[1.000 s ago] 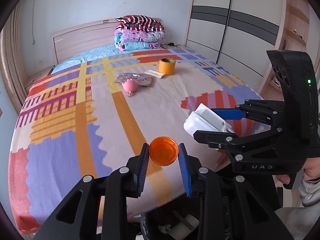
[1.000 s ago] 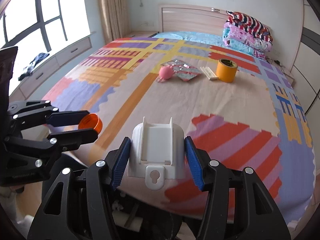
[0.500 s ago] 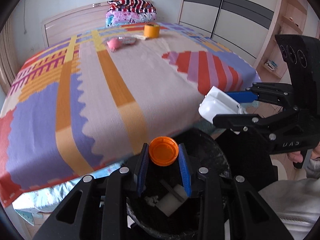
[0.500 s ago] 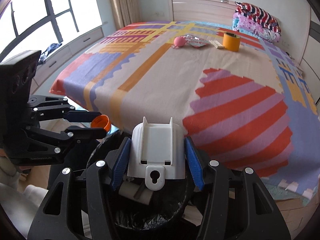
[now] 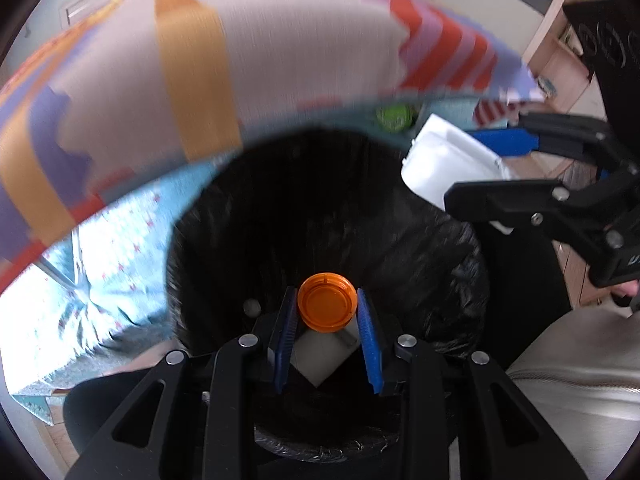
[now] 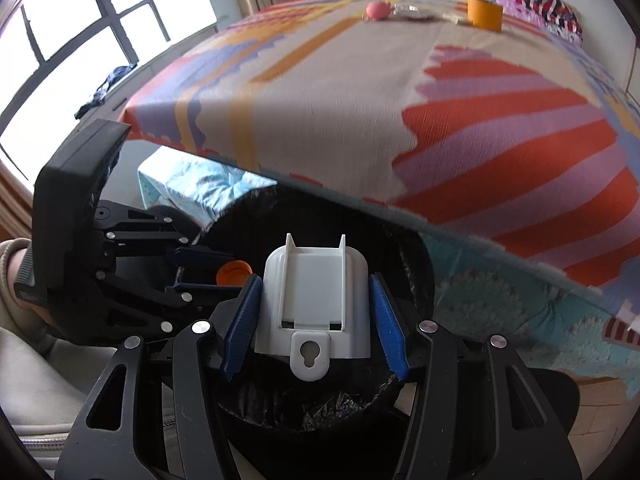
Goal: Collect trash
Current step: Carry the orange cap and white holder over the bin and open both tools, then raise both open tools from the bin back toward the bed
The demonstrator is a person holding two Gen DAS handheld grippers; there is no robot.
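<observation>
— Orange cap (image 5: 327, 303): which way does it face?
— Flat face toward my camera, pinched in my left gripper (image 5: 326, 320) above the black-lined bin (image 5: 440, 248).
— And the white holder (image 6: 312, 300)?
— Clamped in my right gripper (image 6: 314, 316), long axis along my fingers, keyhole tab nearest me.

The bin (image 5: 440, 264) stands against the foot of the bed (image 6: 360, 100). Both tools hang over its mouth: the left tool (image 5: 326, 312) grips a cap (image 5: 327, 303), the right tool (image 6: 316, 312) a holder (image 6: 316, 296) (side by side).
</observation>
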